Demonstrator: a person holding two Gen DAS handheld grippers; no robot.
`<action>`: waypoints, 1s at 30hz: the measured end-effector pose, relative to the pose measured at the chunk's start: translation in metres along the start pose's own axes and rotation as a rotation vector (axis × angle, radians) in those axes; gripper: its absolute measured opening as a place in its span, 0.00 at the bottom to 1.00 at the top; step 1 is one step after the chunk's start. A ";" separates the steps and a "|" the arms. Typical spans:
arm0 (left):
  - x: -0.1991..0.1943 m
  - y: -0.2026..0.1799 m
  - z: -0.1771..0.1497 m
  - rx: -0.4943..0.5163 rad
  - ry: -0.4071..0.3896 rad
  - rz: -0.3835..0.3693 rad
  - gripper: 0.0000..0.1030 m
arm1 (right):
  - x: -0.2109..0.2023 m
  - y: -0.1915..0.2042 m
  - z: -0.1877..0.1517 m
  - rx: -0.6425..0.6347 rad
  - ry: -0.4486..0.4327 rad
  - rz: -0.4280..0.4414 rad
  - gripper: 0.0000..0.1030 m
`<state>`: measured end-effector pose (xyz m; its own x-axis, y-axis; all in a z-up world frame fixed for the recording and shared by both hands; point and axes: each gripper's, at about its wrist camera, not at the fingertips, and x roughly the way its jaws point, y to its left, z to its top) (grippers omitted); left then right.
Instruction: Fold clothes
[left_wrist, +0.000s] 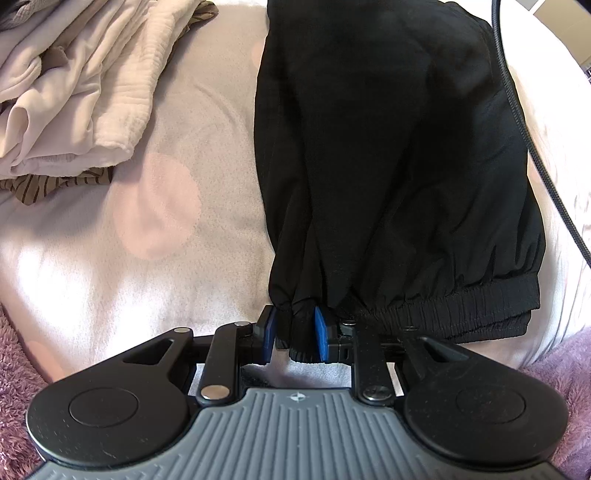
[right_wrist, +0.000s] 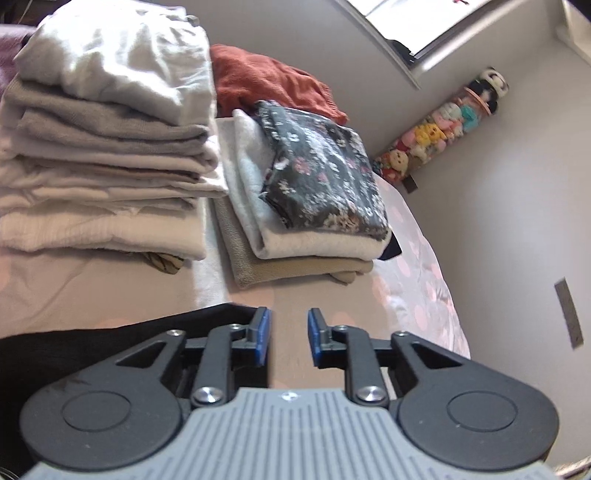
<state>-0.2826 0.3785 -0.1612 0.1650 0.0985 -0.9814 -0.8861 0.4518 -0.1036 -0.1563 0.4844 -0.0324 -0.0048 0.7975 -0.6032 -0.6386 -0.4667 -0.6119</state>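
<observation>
Pale clothes pile: upper left of the left wrist view, loosely heaped cream and pinkish cloth, with a striped brown piece sticking out beneath its lower edge.
Bedcover: pale pink with faint round dots, filling the middle left of that view; a purple fuzzy blanket shows at the lower corners.
Black trousers: centre to right of the left wrist view, lying flat on the bedcover, gathered elastic cuffs toward the lower edge.
Left gripper: lower centre, blue pads clamped on a bunched cuff of the black trousers.
Black cable: runs down the right edge, beside the trousers.
Tall stack: upper left of the right wrist view, folded white, grey and cream clothes.
Short stack: centre, a dark flowered garment on top of white and tan folded pieces; a rust-red knit lies behind it.
Right gripper: lower centre, fingers parted, nothing between them, over the bedcover; a black trousers edge sits at its left.
Soft toys: upper right, in a row against the wall.
</observation>
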 end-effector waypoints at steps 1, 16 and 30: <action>0.001 -0.001 0.000 0.000 -0.002 0.002 0.20 | -0.002 -0.004 -0.003 0.024 0.004 -0.002 0.24; 0.008 0.005 -0.001 -0.047 -0.033 -0.053 0.19 | -0.106 0.034 -0.116 0.503 0.125 0.079 0.24; 0.024 0.005 -0.006 -0.105 -0.089 -0.105 0.20 | -0.191 0.161 -0.203 0.759 0.285 0.131 0.24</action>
<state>-0.2854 0.3780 -0.1863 0.2923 0.1363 -0.9465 -0.9016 0.3694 -0.2253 -0.1017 0.1795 -0.1197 0.0151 0.5791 -0.8151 -0.9937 -0.0819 -0.0766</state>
